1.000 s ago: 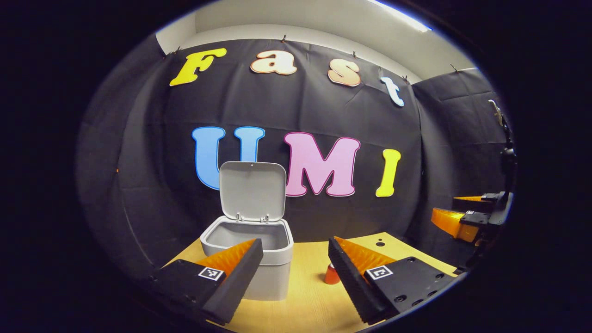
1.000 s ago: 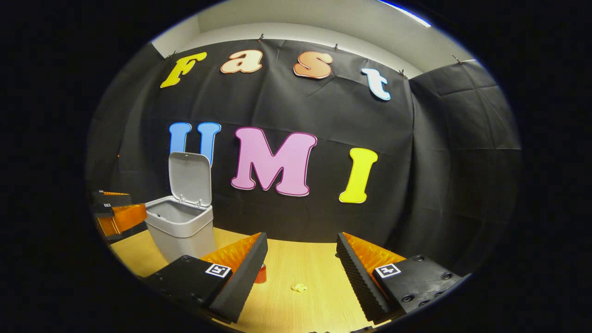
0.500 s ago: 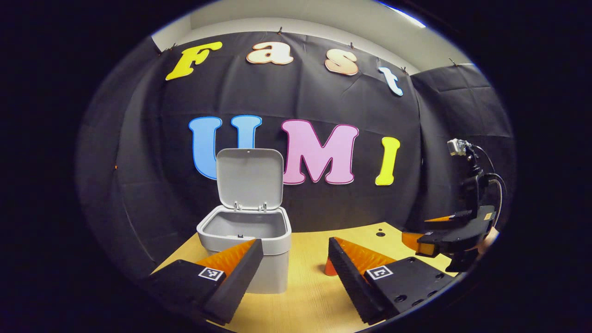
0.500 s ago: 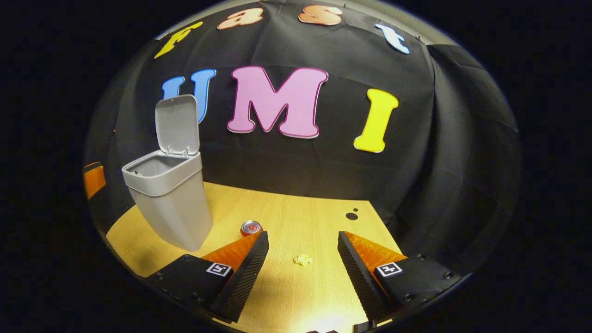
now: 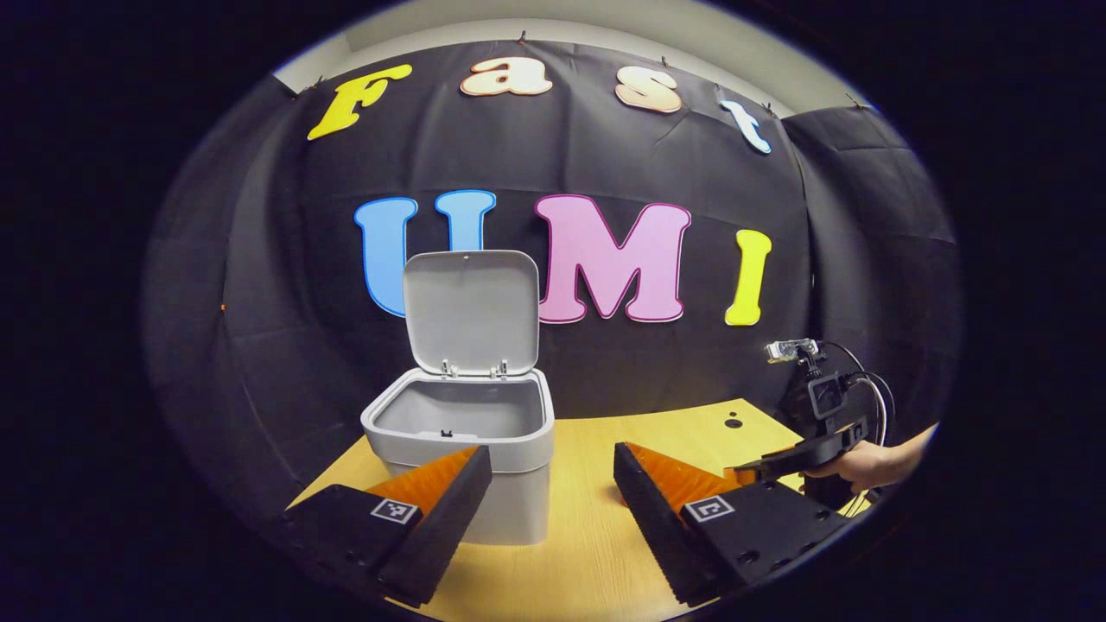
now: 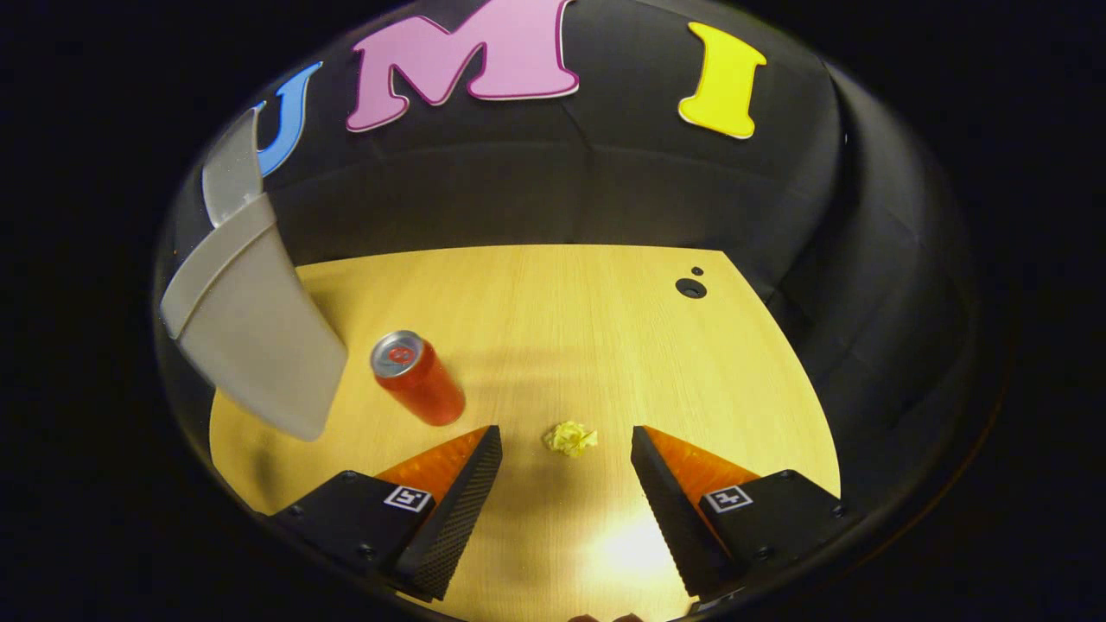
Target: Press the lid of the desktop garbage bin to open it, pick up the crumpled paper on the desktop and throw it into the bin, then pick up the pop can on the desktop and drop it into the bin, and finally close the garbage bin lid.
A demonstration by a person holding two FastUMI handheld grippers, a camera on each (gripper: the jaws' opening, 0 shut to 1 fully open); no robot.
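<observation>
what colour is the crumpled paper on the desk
Yellow: the crumpled paper shows best in the right gripper view.

I'm working in a recording booth, not a home: creased black cloth walls (image 5: 285, 285) pinned up under a plain white ceiling strip (image 5: 605, 22) (no furniture besides) enclose one pale wooden worktop (image 6: 587, 328) with a cable hole (image 6: 690, 288).

Pale wooden desktop (image 6: 605, 328), bearing an open grey garbage bin (image 5: 484, 471), upright red pop can (image 6: 421, 380), yellow crumpled paper (image 6: 570, 438).
</observation>
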